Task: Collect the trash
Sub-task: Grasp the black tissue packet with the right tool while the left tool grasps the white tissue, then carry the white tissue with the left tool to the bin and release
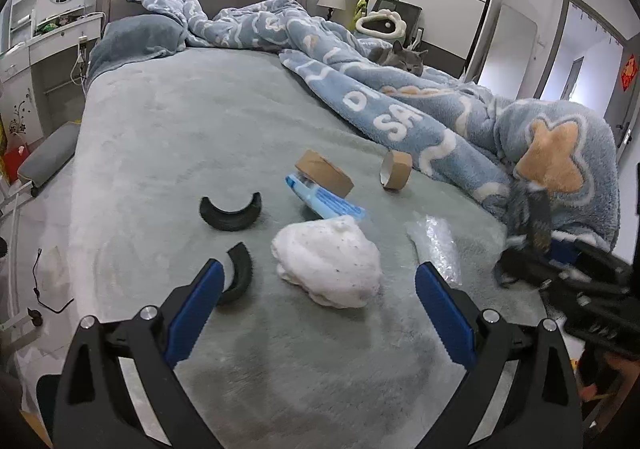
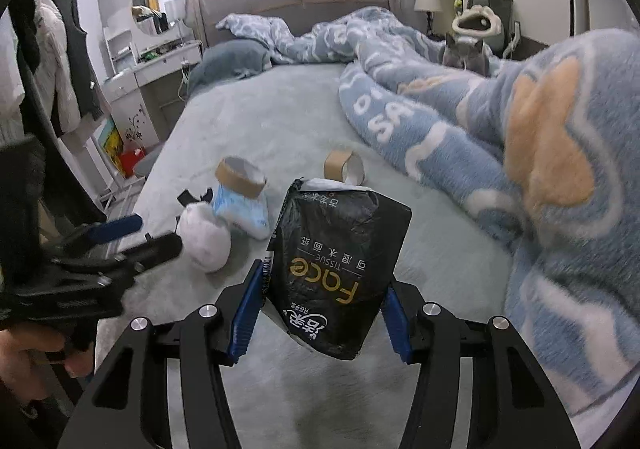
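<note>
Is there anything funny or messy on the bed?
Yes. Trash is scattered on the grey bed: two curved black rubber pieces, two cardboard tape rings, one leaning on a blue packet, and a dirty white wad. A grey cat lies in the rumpled blanket.

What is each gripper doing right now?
Left gripper: open, holding nothing.
Right gripper: shut on the crumpled black plastic tissue packet.

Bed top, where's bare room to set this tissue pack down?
Free: the grey sheet between the pillow and the black crescent pieces. Crowded: mid-bed, around the white wad, cardboard rolls and blanket.
</note>
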Available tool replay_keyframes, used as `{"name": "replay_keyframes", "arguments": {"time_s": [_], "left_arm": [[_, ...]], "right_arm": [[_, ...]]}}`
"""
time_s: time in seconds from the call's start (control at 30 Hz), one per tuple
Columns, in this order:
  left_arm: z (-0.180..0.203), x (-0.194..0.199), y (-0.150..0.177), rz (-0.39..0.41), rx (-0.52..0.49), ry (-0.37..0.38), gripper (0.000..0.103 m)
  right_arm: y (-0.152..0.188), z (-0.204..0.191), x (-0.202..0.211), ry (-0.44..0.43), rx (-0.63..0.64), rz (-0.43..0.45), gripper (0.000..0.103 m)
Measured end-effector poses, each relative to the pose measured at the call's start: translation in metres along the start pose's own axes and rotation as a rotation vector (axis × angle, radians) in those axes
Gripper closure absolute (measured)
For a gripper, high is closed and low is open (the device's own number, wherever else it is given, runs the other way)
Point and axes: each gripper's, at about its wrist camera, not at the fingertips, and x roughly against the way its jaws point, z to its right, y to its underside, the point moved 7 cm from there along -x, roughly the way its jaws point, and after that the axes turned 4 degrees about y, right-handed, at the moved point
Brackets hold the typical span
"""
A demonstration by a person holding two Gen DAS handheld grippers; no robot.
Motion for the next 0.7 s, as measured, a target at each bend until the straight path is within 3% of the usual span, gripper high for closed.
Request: {"name": "replay_keyframes", "arguments": {"time_s": [0.13, 0.3, 0.6, 0.7], "left_arm": [[0.002, -0.009, 0.003, -0.01, 0.005, 0.005, 0.006], [0.002, -0.019, 0.003, -0.017, 0.034, 0.021, 0.007], [0.0, -0.035, 0.009, -0.058, 0.077, 0.039, 0.036], [-0.002, -0.036, 0.011, -0.064, 0.078, 0.038, 0.04]], "right_arm": [[-0.001, 0.005, 0.005, -0.016, 0.01, 0.021, 0.047], [-0.006, 0.006, 0.015, -0.15, -0.033, 0.058, 0.047], [-0.007, 0.005, 0.019, -0.218, -0.038, 0.062, 0.047], [-0.01, 0.004, 0.02, -0.226, -0.055, 0.063, 0.047]]}}
